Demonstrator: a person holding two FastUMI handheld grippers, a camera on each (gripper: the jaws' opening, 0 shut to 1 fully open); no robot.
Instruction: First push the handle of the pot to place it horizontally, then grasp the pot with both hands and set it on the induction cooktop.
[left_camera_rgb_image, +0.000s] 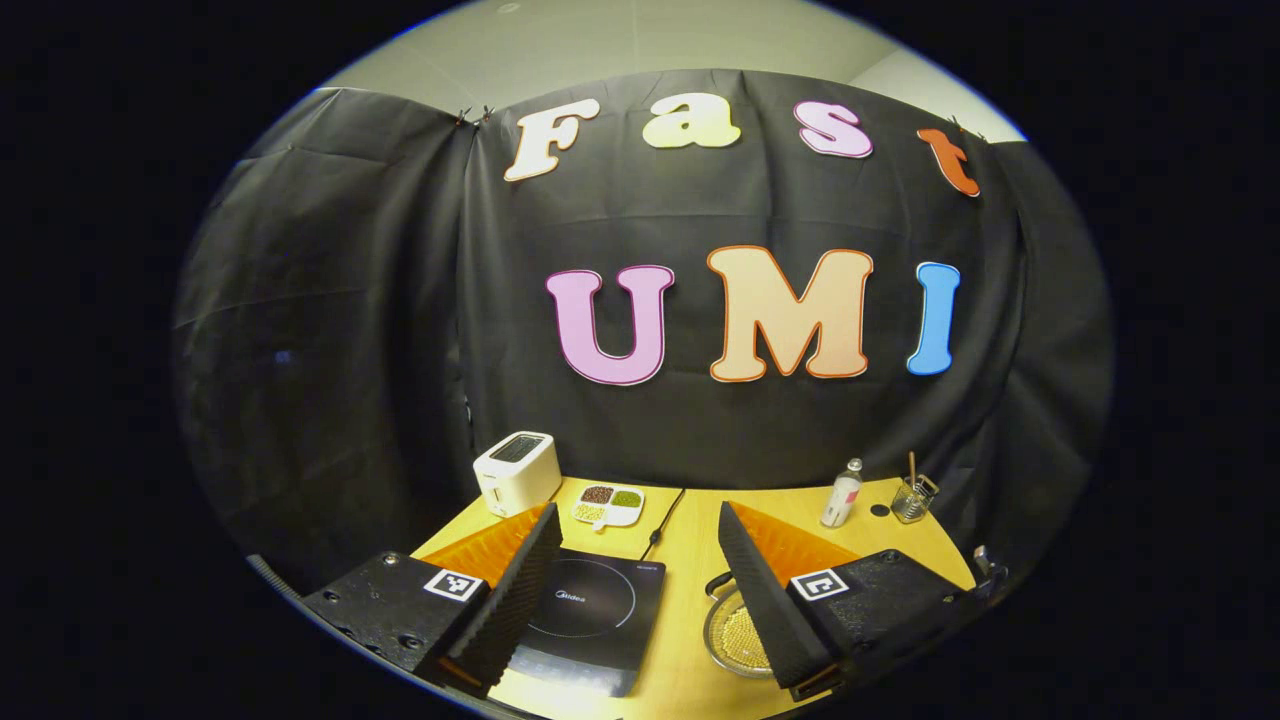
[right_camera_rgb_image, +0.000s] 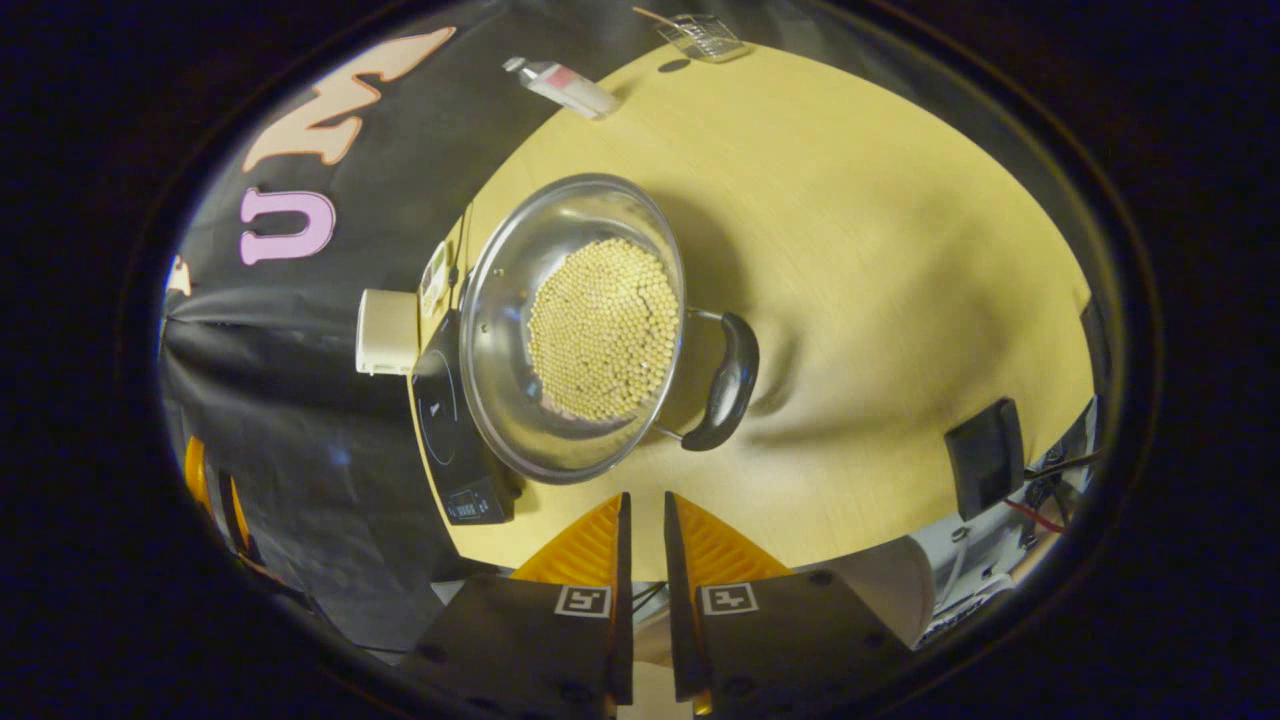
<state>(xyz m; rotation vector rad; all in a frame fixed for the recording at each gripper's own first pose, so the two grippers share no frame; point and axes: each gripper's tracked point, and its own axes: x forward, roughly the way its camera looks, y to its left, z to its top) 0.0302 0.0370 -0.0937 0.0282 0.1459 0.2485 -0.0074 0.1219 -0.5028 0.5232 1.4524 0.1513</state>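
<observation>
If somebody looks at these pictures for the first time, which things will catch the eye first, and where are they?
In the right gripper view, the shiny pot full of small pale beads sits mid-table, its dark handle pointing away from the induction cooktop beside it. In the left gripper view, a white toaster stands at the table's back-left corner, with a sectioned dish of grains next to it.
</observation>
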